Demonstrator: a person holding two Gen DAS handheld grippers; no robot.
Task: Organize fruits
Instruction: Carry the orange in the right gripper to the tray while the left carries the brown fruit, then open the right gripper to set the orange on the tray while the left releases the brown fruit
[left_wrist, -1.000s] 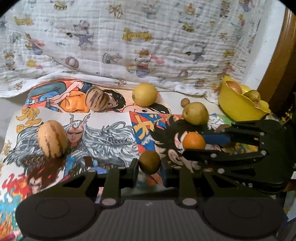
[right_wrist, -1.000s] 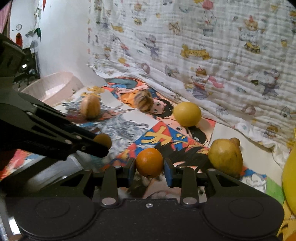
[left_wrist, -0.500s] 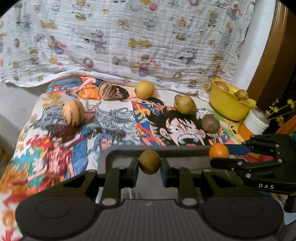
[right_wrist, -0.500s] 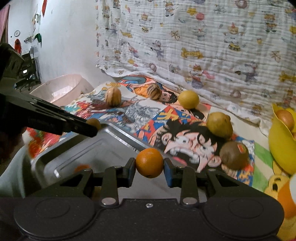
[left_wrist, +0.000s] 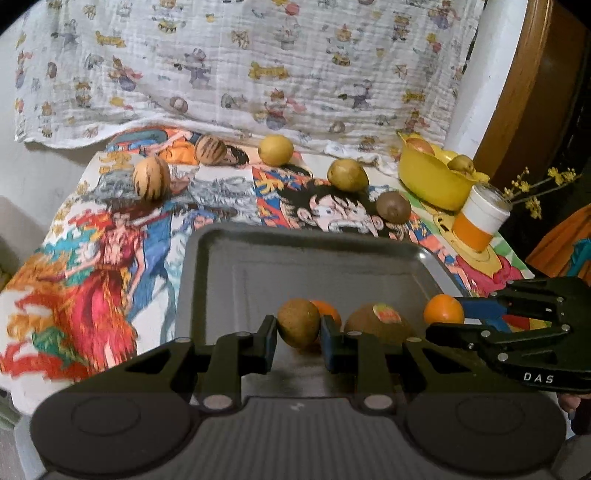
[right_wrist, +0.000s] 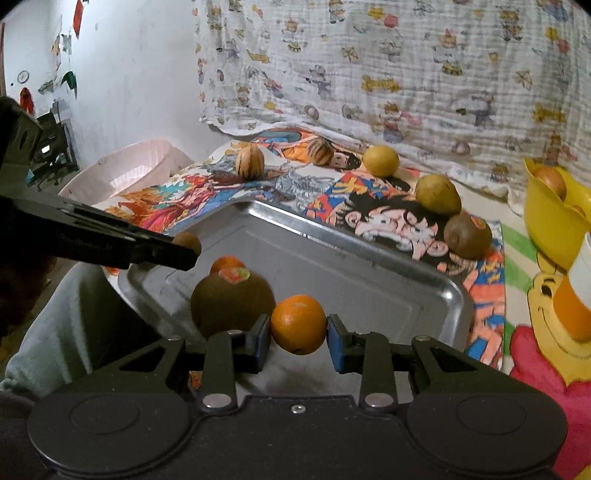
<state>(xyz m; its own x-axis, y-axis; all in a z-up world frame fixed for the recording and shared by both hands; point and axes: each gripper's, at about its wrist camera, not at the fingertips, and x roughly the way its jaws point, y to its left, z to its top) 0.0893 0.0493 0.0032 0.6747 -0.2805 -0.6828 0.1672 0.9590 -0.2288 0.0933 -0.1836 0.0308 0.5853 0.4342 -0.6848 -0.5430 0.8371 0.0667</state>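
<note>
Gripping round orange (right_wrist: 298, 324) — rt gripper (right_wrist: 298, 334), metal tray (right_wrist: 436, 295).

white letters "das" on side of right claw (left_wrist: 443, 326); fruit stickers unreadable.

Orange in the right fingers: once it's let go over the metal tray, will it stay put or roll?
The orange looks near-round, so it will probably roll on the tray, whose floor looks smooth and flat. The raised rim should likely stop it, or the big brown fruit beside it. Its firm-looking skin suggests little risk of bruising.
</note>
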